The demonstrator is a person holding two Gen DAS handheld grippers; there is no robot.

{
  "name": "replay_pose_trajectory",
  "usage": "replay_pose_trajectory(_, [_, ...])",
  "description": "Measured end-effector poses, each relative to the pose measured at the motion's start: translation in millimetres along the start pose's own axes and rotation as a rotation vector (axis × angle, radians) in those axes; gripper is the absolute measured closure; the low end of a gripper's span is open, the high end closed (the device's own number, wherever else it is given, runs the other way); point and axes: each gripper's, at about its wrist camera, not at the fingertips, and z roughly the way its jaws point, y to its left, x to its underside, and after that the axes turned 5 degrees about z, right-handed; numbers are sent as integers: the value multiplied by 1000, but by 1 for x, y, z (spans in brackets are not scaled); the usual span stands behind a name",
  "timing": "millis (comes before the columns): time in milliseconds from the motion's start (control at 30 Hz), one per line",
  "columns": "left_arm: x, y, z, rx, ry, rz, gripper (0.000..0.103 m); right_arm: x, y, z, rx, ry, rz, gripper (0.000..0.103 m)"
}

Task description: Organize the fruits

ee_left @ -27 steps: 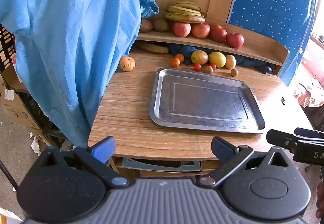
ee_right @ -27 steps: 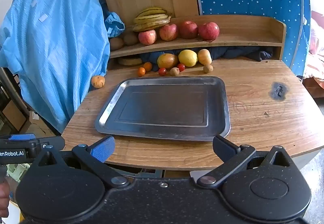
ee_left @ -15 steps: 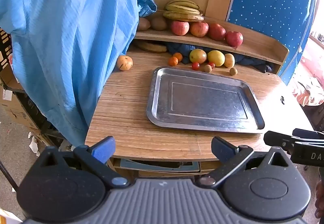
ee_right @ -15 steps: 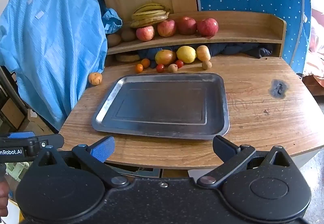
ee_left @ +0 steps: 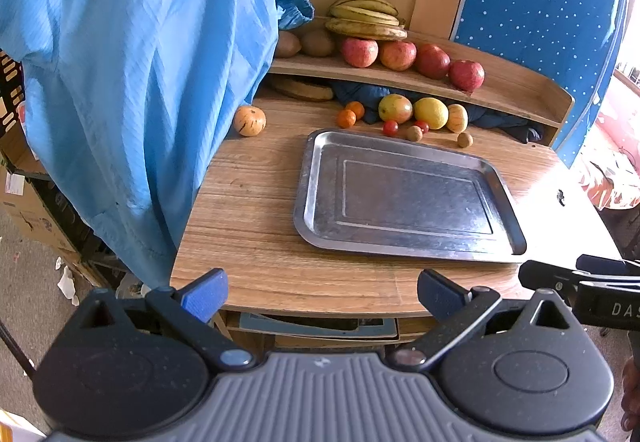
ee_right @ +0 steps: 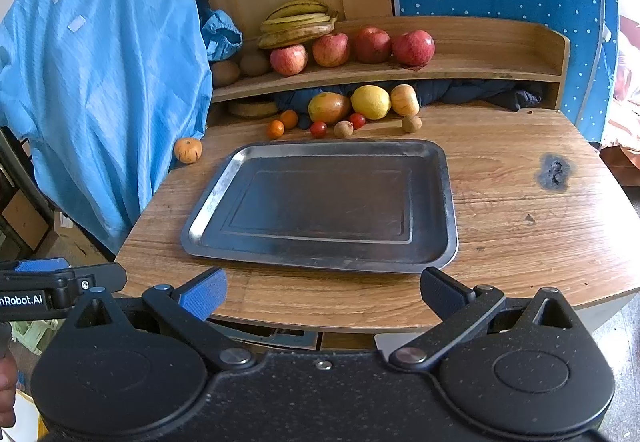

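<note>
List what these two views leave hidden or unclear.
- Flat brown thing under the shelf: shaded and partly covered in both views; cannot tell what it is.
- Two brown fruits at the shelf's left end: the blue cloth partly hides one in the right view; kind unclear.
- Dark cloth under the shelf: its extent is lost in shadow.
- Space under the table: cut off by the gripper bodies in both views.

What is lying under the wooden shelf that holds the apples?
Under the wooden shelf lie dark blue cloth and a flat brown disc. The mango and lemon hide part of the cloth.
</note>
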Motion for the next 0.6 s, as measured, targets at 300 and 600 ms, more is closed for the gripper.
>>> replay_pose_trajectory(300, [-2,1,4,6,13,-3,1,0,2,5,2,10,-6,1])
replay_pose_trajectory(600, [-6,-2,14,13,35,-3,1,0,-2,12,16,26,-2,1])
